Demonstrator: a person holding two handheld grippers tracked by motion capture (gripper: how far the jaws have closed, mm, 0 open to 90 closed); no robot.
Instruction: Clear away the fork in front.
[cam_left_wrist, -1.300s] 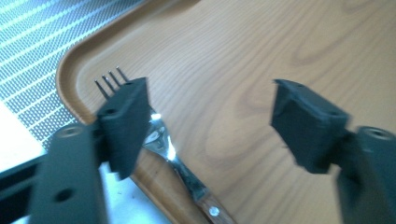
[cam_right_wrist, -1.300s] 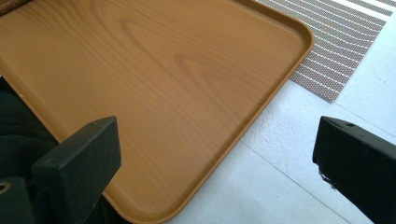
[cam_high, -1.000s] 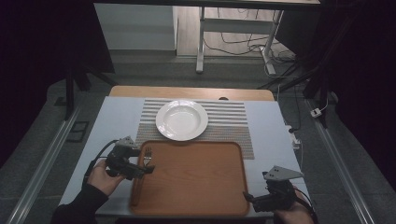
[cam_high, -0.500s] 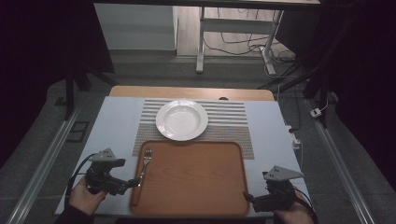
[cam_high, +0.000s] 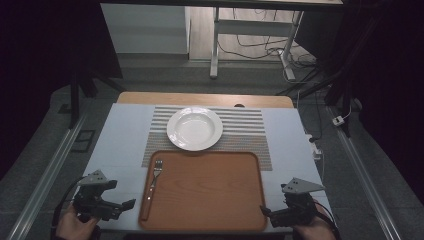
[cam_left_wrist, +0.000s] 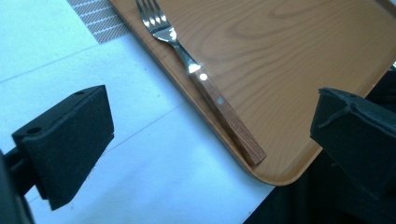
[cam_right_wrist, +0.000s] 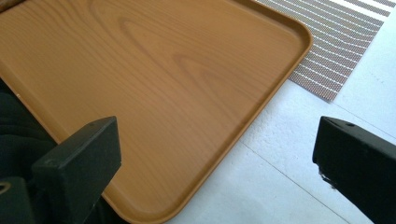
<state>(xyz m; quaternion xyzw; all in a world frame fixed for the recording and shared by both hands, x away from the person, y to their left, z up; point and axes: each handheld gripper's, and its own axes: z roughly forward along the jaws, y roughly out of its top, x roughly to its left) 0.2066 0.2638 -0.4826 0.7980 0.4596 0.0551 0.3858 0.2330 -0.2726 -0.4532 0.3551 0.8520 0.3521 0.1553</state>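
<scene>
High view. Your left gripper (cam_high: 127, 204) sits at the table's near left corner, just off the left edge of the tray (cam_high: 210, 220), jaws apart and empty. They have just been opening, with nothing between them. The fork (cam_high: 152, 186) lies on the tray along its left edge, tines toward the far side, wooden handle toward you, well clear of the jaws. Your right gripper (cam_high: 265, 212) rests at the tray's near right corner, jaws apart. A white plate (cam_high: 195, 128) stands on the striped mat (cam_high: 245, 131) beyond the tray's far edge, toward the middle of the table (cam_high: 122, 135).

Left gripper view. Your two jaws stand wide, nothing between the pads. The fork (cam_left_wrist: 205, 86) lies inside the tray's rim (cam_left_wrist: 280, 173), handle end close to the near left corner, metal neck and tines running away from you.

Right gripper view. Your jaws stand wide and hold nothing. Bare tray (cam_right_wrist: 154, 84) fills the gap, its far right corner meeting the mat (cam_right_wrist: 331, 51).

Step in hand, as judged: the fork looks set down on the tray and let go. Next move likely calls for the plate: reach over the tray's far edge, take the rim squarely, keep it level.
</scene>
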